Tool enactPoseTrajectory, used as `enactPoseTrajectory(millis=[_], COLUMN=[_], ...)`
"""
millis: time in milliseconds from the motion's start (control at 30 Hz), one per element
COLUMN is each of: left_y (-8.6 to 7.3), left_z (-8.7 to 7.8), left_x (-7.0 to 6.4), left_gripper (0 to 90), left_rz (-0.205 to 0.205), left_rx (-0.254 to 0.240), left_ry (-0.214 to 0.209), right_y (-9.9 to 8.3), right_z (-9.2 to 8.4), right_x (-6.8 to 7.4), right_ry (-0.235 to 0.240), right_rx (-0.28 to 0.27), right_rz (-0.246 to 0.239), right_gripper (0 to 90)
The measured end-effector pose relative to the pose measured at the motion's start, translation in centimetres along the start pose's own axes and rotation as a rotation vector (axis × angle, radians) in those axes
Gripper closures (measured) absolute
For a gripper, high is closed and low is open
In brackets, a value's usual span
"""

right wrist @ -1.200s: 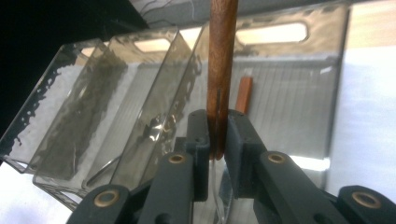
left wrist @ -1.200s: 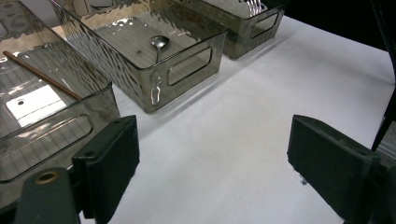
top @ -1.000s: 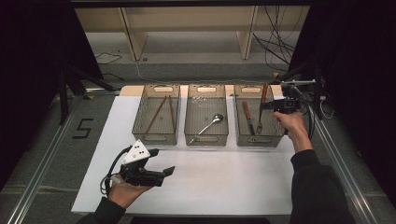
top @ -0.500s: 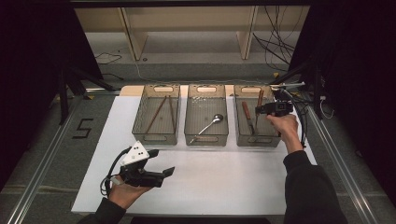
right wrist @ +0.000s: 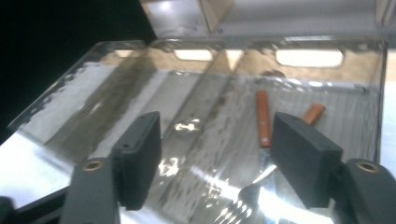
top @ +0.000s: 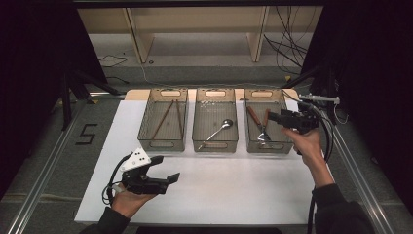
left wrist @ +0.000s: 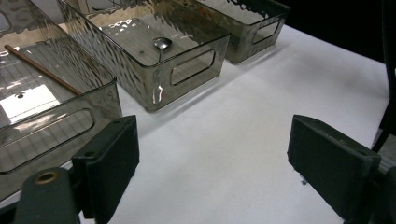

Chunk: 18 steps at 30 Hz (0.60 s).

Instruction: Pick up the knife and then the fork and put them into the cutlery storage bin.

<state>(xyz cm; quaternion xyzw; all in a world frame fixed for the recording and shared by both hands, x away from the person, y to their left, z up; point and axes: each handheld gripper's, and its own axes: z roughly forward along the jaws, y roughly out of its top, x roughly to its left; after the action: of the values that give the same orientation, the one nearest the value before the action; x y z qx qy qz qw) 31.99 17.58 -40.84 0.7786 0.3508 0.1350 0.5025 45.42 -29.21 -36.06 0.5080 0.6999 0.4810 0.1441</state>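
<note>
While the right claw (top: 273, 117) hung over the right-hand bin (top: 287, 147) with its jaws apart and nothing between them, having just been opening, the sorting looked close to finished: a fork (top: 263, 132) lay inside that bin beside a wooden-handled utensil (top: 254, 117), apart from the claw that stood just above its far end. The middle bin (top: 215, 145) held a spoon (top: 217, 130) and the left-hand bin (top: 161, 144) a pair of chopsticks (top: 163, 119), so each kind of cutlery sat in its own container, and no loose piece lay on the white surface (top: 234, 185), which I judged left little or nothing to sort. The left claw (top: 166, 171) rested low over the near part of the surface, jaws wide apart and holding nothing. In the right gripper view the fork (right wrist: 240, 205) showed bright steel tines near the bottom edge and an orange-brown wooden handle running away toward the bin's far wall, a slim piece lying flat on the gridded floor, with the second handle (right wrist: 263, 119) just beside it.
</note>
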Motion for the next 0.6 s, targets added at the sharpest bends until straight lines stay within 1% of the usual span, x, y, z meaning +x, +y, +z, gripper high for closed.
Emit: enactPoseTrajectory(millis=[33,67,100,200,333,433,500,600], left_y=[0.0,-0.1,-0.1,-0.4,-0.7,-0.9,-1.0,-1.2], left_z=[0.0,-0.1,-0.2,-0.3,-0.5,-0.7,-0.8,-0.9], left_x=[0.0,0.1,0.2,0.5,0.8,0.9,0.9,0.9], left_gripper=[16.4,16.2,16.1,16.0,16.0,15.9,15.9,15.8], left_rz=[-0.003,0.002,-0.002,-0.016,-0.024,-0.029,-0.031,-0.035], left_rx=[-0.001,0.001,-0.003,-0.009,-0.017,-0.022,-0.023,-0.024], left_ry=[0.0,0.0,-0.001,-0.006,-0.003,-0.001,-0.005,-0.009], right_y=[-0.6,-1.0,-1.6,-3.3,-6.2,-8.3,-10.0,-11.9], right_z=[-0.7,-1.1,-1.6,-2.8,-3.9,-4.7,-5.0,-5.2], right_x=[0.7,1.1,1.7,3.2,5.1,6.5,7.3,8.1], right_ry=[0.007,0.017,0.03,0.059,0.102,0.121,0.123,0.121], right_rx=[-0.017,-0.027,-0.042,-0.058,-0.079,-0.097,-0.108,-0.102], right_rz=[-0.025,-0.039,-0.056,-0.088,-0.096,-0.103,-0.119,-0.135], right_gripper=[30.4,29.8,28.6,25.9,23.5,22.6,21.5,20.5])
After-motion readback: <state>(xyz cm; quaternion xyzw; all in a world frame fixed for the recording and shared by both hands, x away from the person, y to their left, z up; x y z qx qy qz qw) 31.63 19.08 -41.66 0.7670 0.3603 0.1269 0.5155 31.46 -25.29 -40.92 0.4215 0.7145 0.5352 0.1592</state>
